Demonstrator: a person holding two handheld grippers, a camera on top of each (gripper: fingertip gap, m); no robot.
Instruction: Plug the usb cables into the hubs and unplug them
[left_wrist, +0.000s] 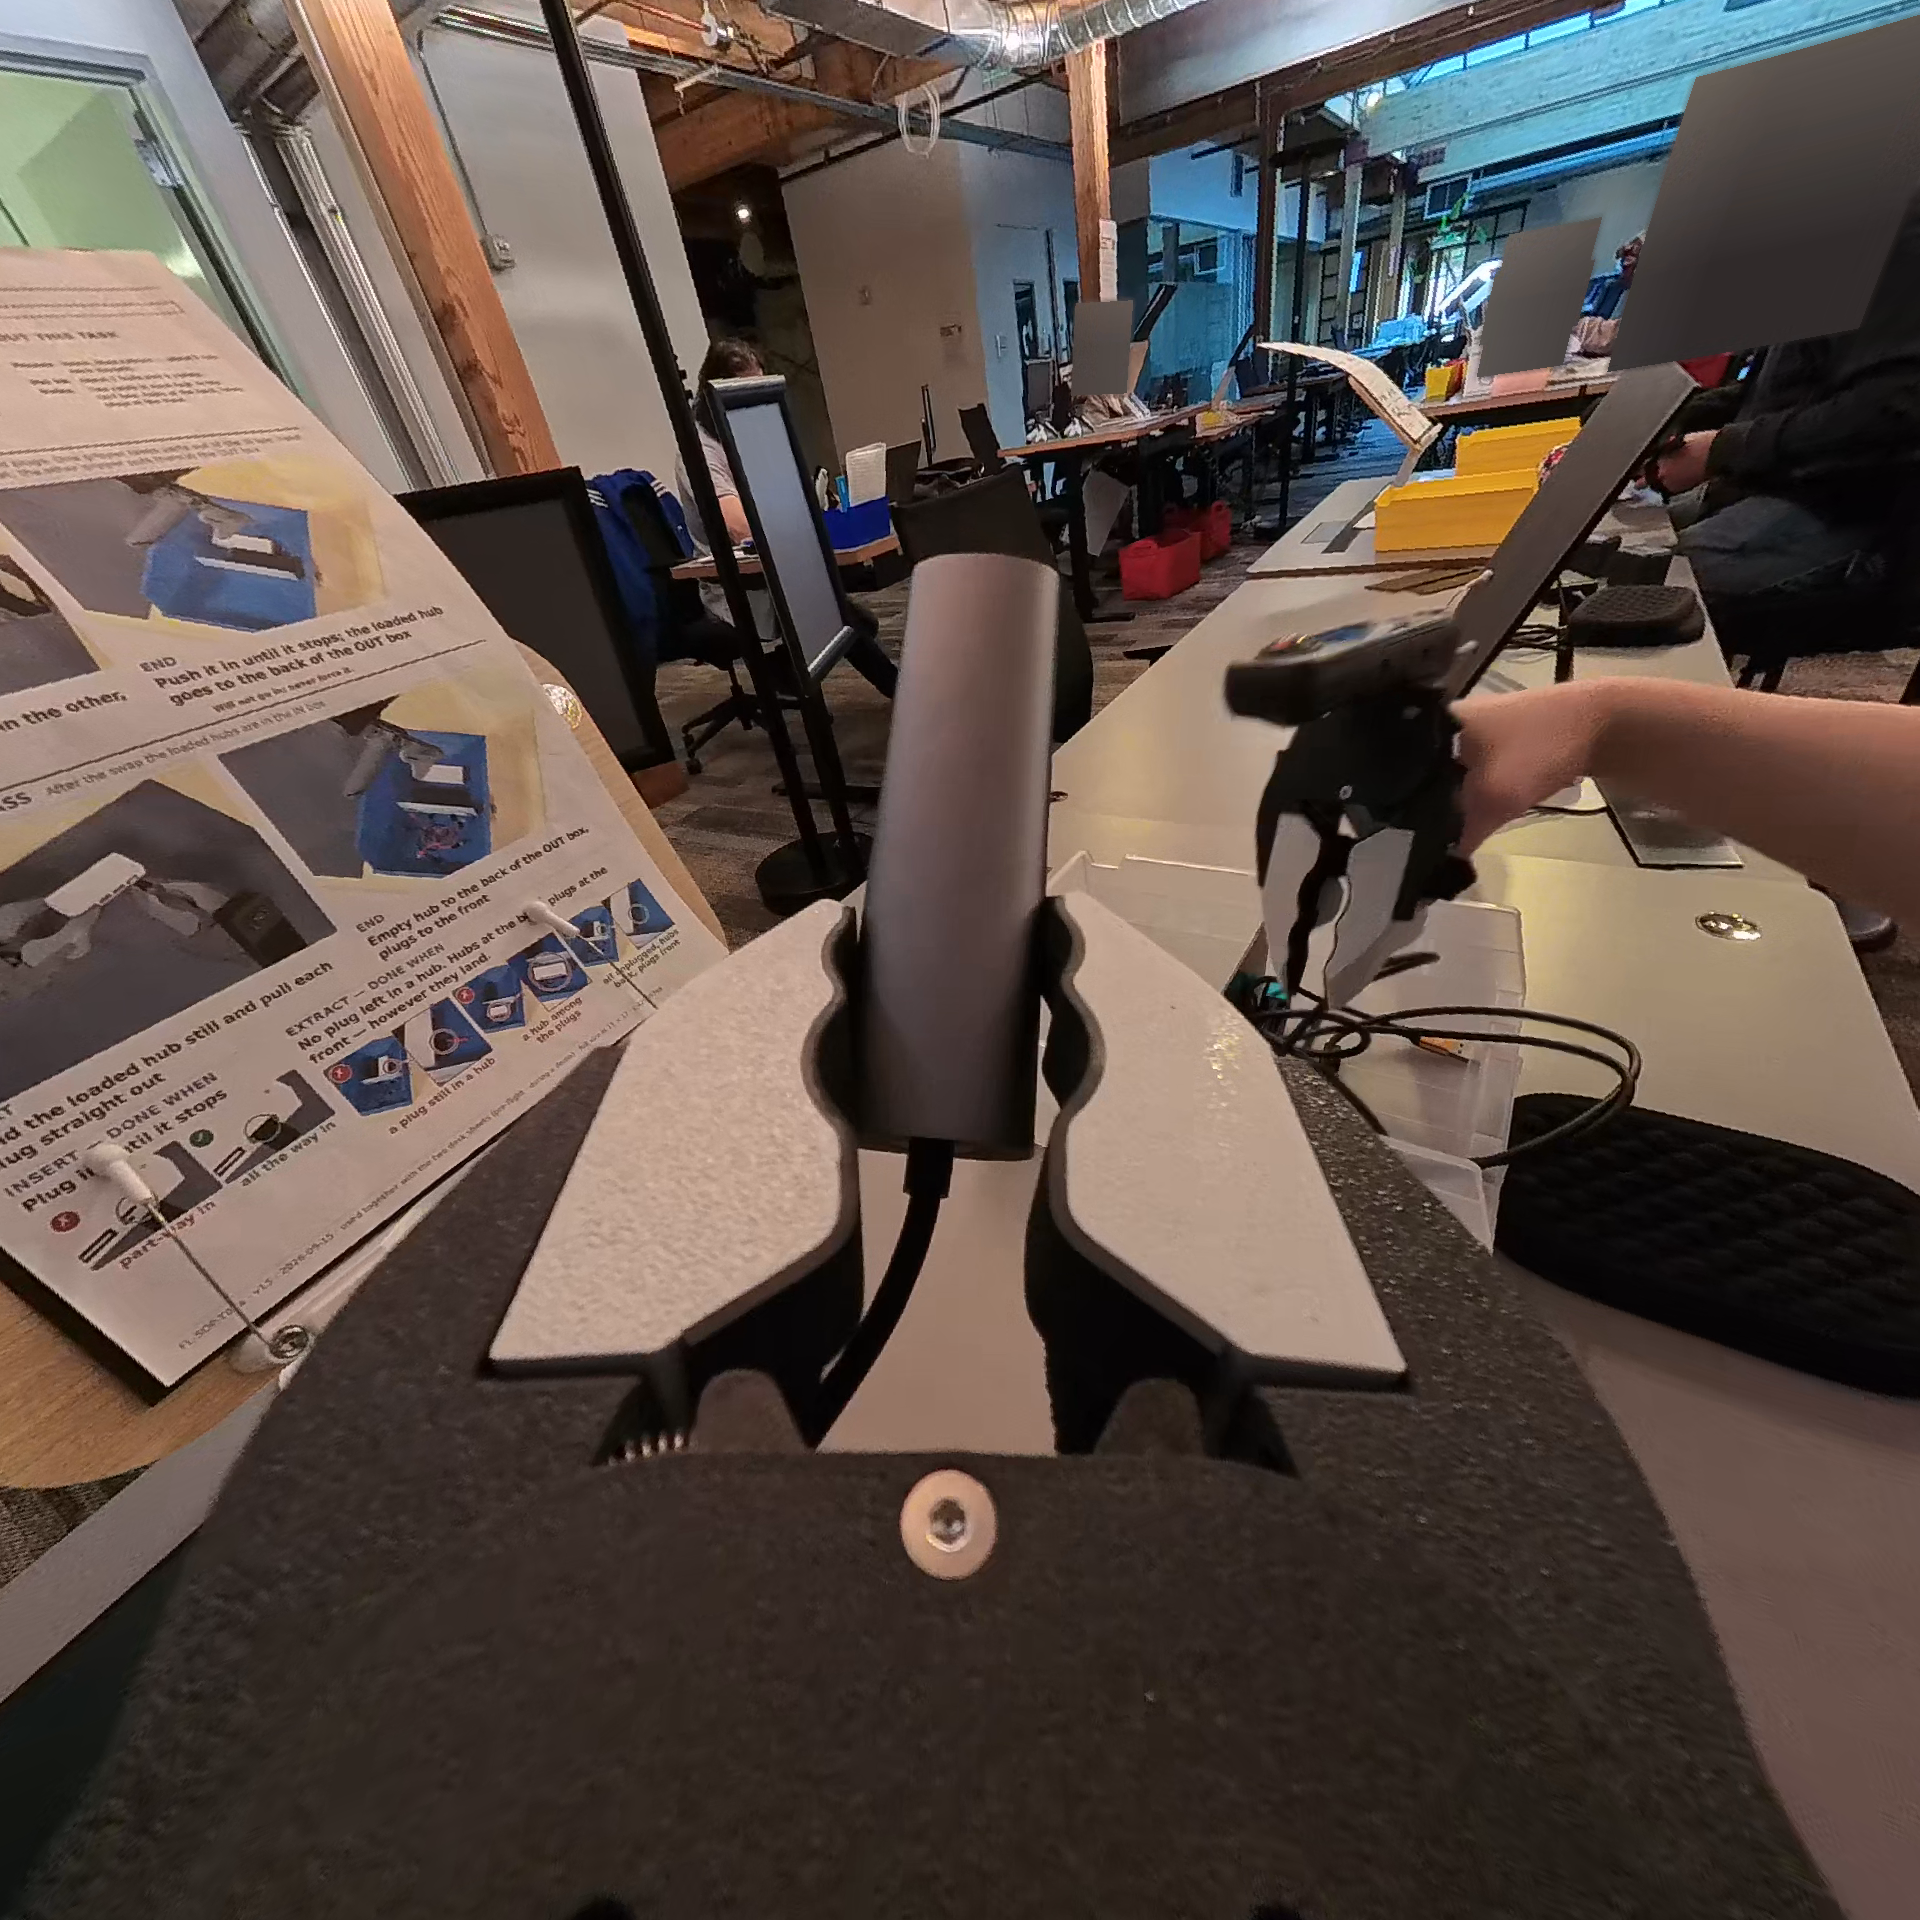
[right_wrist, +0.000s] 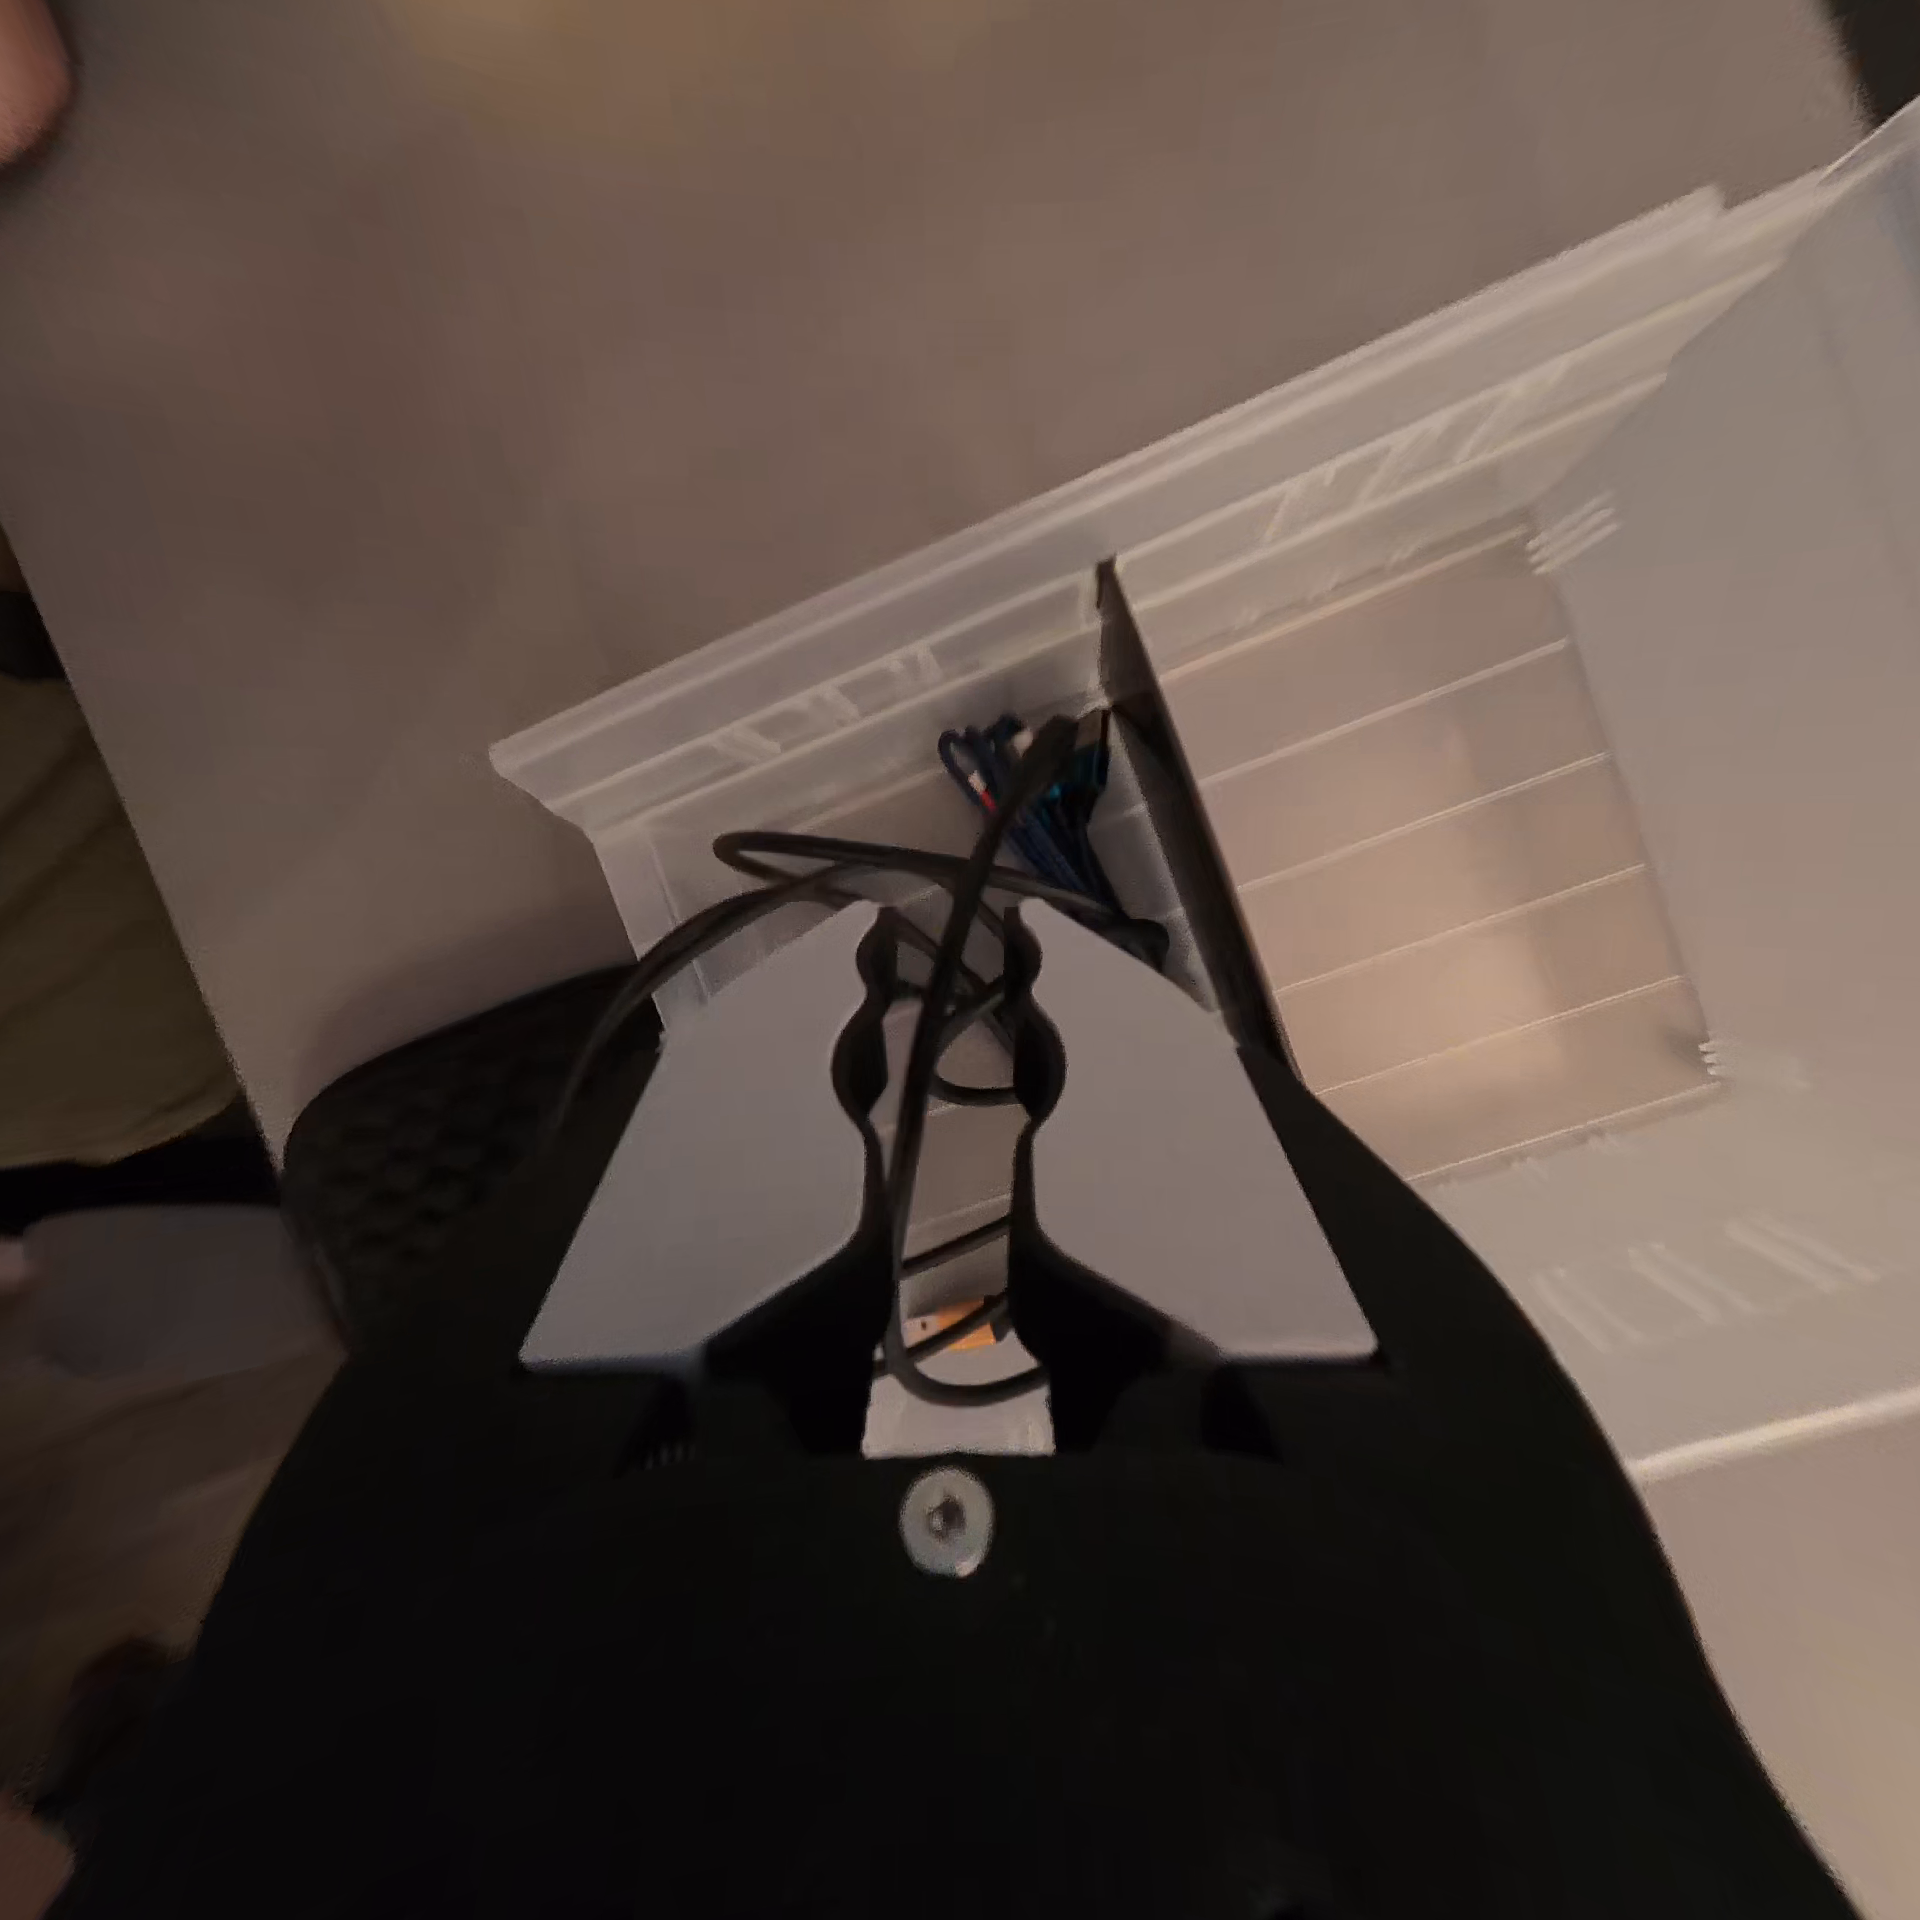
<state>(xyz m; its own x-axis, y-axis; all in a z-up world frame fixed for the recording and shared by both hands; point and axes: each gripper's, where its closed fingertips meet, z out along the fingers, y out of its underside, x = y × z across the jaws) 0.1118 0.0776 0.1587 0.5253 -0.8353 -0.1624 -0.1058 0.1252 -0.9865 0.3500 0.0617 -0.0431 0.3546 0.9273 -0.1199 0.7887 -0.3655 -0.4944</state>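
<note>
Left gripper (left_wrist: 951, 1023): clamped on dark grey hub (left_wrist: 961, 831), held upright above the desk (left_wrist: 1714, 997); hub's black lead (left_wrist: 883, 1299) trailing down between the fingers. Right gripper (right_wrist: 951, 940): jaws slightly parted, poised over clear bin (right_wrist: 1403, 831); black cable (right_wrist: 935, 1039) running through the gap, grip on it not determinable. Orange plug (right_wrist: 951, 1330) and blue cables (right_wrist: 1039, 800) in bin.

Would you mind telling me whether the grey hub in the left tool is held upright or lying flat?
Upright: the hub stands on end, clamped in the left tool, its cable hanging below.
</note>
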